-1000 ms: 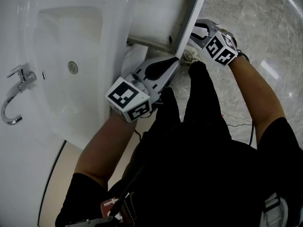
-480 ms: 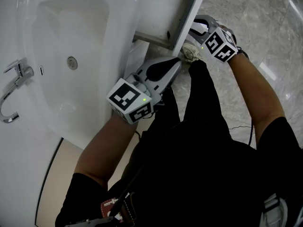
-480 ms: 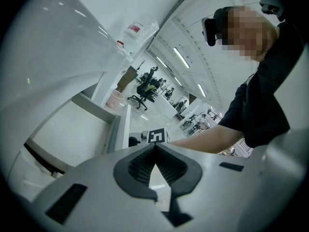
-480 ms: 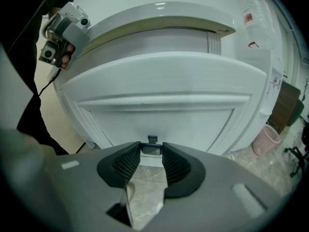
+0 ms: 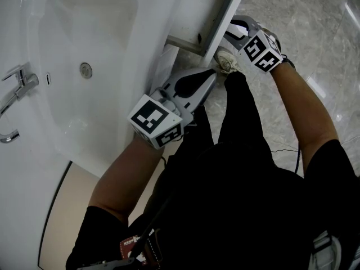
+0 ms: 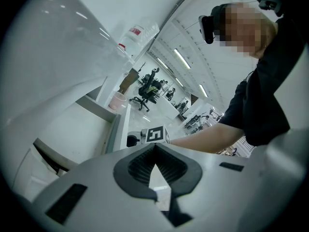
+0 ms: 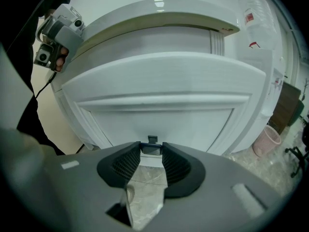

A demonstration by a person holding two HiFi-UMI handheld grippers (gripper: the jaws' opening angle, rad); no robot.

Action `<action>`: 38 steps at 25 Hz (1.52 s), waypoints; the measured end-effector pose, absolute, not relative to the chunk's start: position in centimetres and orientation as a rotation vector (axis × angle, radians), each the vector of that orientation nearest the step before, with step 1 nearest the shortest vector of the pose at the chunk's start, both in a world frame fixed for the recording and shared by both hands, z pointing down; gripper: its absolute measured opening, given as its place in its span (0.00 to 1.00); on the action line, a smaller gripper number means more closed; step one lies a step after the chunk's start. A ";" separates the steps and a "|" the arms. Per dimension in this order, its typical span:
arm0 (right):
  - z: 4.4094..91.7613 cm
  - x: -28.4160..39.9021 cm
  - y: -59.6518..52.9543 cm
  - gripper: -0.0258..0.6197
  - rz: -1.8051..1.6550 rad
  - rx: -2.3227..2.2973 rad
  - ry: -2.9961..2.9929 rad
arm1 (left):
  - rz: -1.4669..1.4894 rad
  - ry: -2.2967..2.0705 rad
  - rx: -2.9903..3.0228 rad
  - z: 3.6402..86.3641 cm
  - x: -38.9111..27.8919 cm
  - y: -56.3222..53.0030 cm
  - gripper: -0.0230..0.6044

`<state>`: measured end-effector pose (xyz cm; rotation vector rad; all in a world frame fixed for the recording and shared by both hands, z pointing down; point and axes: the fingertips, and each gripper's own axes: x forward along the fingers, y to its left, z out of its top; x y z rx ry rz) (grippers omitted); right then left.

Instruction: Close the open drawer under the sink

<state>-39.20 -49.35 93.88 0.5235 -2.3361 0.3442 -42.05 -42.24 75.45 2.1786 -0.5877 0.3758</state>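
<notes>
Since a second ago the drawer (image 5: 224,22) sits further in yet still stands partly out under the sink (image 5: 90,38), your right tongs (image 7: 152,152) pinching its small pull (image 7: 152,147) to steer the push, your left tongs (image 5: 211,73) shut and empty beside the front's edge.

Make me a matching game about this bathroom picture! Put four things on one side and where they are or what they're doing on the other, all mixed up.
Things:
1. faucet
2. drawer
3. left hand-held gripper
4. right hand-held gripper

Places or states:
A. jaws together, holding nothing
B. at the left edge of the sink in the head view
C. pulled out, under the sink
D. jaws round the drawer's small dark handle

Pairs: 1-B, 2-C, 3-A, 4-D
</notes>
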 end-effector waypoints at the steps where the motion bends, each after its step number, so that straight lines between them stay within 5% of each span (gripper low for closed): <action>1: 93.9 -39.3 -49.4 0.25 0.344 0.524 -2.338 | 0.378 -0.591 2.178 75.5 -42.2 -42.1 0.04; 38: 93.8 -43.1 -52.0 0.25 0.326 0.541 -2.375 | 0.410 -0.721 2.195 76.0 -44.2 -40.7 0.04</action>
